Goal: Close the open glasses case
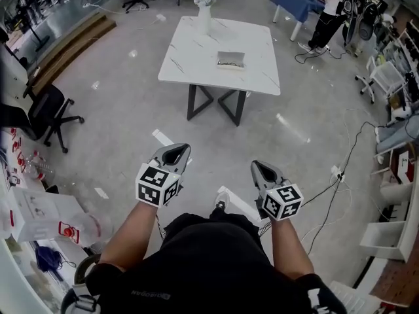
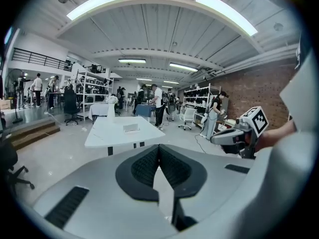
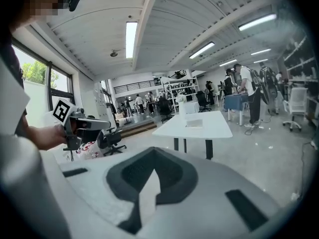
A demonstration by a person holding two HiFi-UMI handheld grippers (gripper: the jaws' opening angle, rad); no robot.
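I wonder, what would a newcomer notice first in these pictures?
Probably the white table standing alone mid-floor, with the glasses case on it and a vase at its far edge. Nearer, the left claw and right claw, both shut and empty, hang well short of it.

No text is reading clearly anywhere: small pale print on the person's black shirt [image 1: 196, 273] is showing upside down and too blurred to decipher.

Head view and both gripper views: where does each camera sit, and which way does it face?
Head view: on the head, looking steeply down at forearms, left gripper, right gripper, white table ahead.
Left gripper view: over its shut jaws, toward the table; right gripper alongside.
Right gripper view: likewise; left gripper alongside.
Shared: table with glasses case.
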